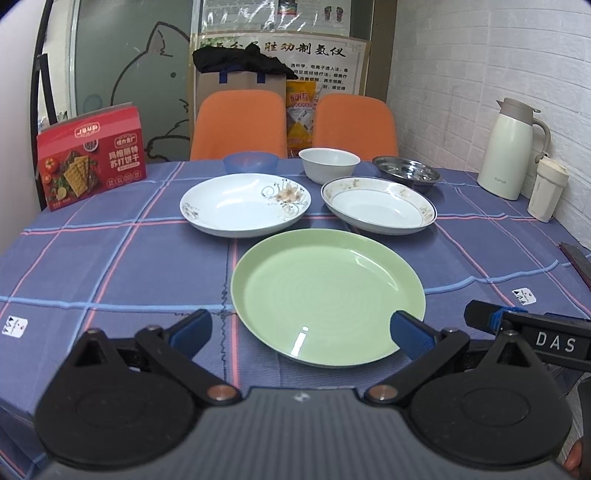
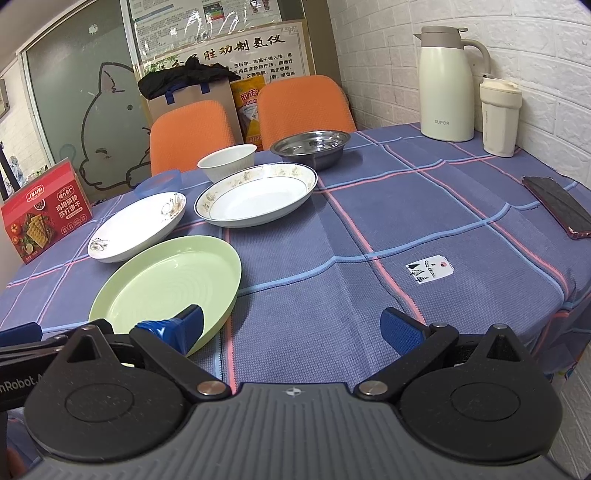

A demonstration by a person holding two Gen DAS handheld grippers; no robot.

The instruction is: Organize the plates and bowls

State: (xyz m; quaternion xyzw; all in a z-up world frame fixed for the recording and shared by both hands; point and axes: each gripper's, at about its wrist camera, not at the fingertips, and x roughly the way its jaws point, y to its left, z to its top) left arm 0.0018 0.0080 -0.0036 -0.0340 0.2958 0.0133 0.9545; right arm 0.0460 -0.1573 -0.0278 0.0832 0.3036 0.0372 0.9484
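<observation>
A small dining corner with a plaid-covered tabletop (image 2: 369, 206) against a white brick wall (image 2: 461, 22).

The cloth is blue-violet, crossed by pink and light-blue lines, with small white printed labels. Two orange chairs (image 1: 240, 122) stand at the far edge, side by side. Behind them a brown paper bag (image 1: 240, 83) with dark cloth on top and a yellow packet (image 1: 301, 110) sit before a poster (image 1: 325, 55) of Chinese text. To the left, frosted glass (image 1: 129, 74) bears a cartoon cat outline. By the wall stand a cream thermos jug (image 2: 447, 81) and a tumbler (image 2: 500, 114); a phone (image 2: 557, 210) lies near the right edge, a red cracker box (image 1: 92, 155) on the left.
</observation>
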